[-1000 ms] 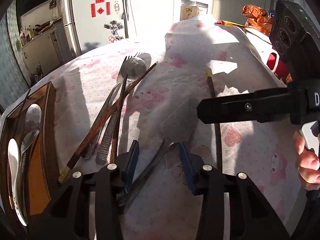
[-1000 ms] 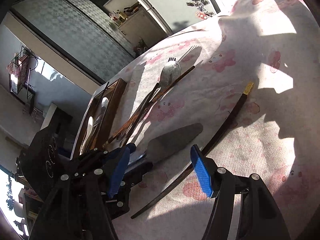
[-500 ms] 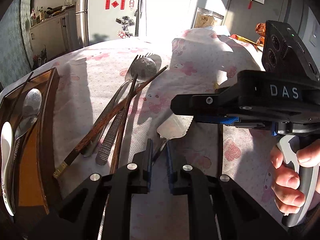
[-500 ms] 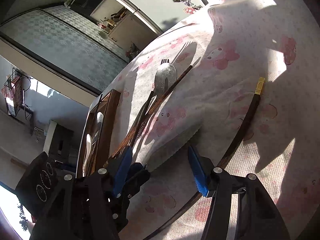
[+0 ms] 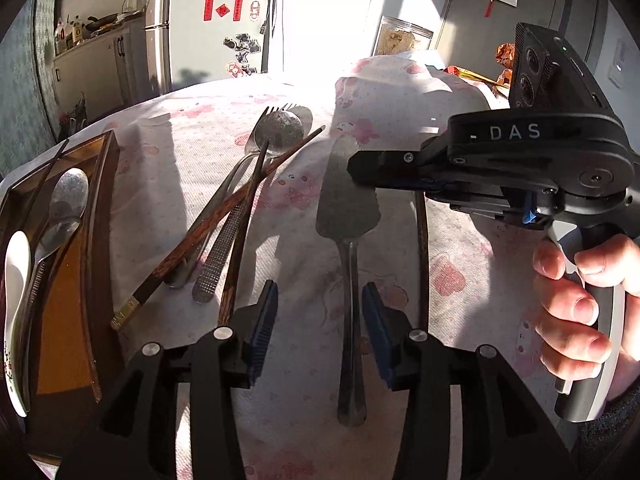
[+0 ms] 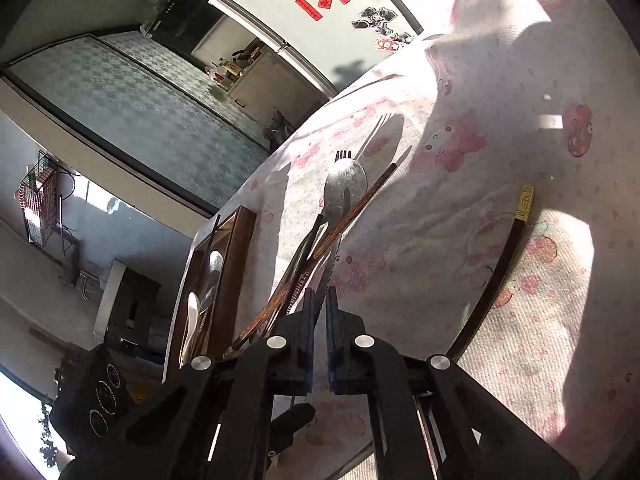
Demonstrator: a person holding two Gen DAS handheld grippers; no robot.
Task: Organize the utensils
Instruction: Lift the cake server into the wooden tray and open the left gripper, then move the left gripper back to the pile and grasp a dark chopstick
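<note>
A metal cake server [image 5: 347, 216] is held level above the tablecloth, handle toward me. My right gripper [image 6: 319, 300] is shut on its blade, seen edge-on [image 6: 329, 268]; in the left wrist view the right gripper [image 5: 362, 168] reaches in from the right. My left gripper [image 5: 318, 322] is open, its blue pads on either side of the server's handle without touching. A pile of a spoon [image 5: 279, 133], a fork and wooden chopsticks [image 5: 224, 216] lies left of the server. A dark chopstick [image 6: 494, 276] lies to the right.
A brown wooden tray [image 5: 100, 216] at the table's left edge holds a metal spoon [image 5: 66, 196], a white ceramic spoon [image 5: 16, 280] and a chopstick. A fridge and counter stand beyond the table. Snack bags and a jar sit at the far right.
My left gripper opened and let go of the cake server's handle. My right gripper closed on the blade and the server turned to point straight away from the left camera.
</note>
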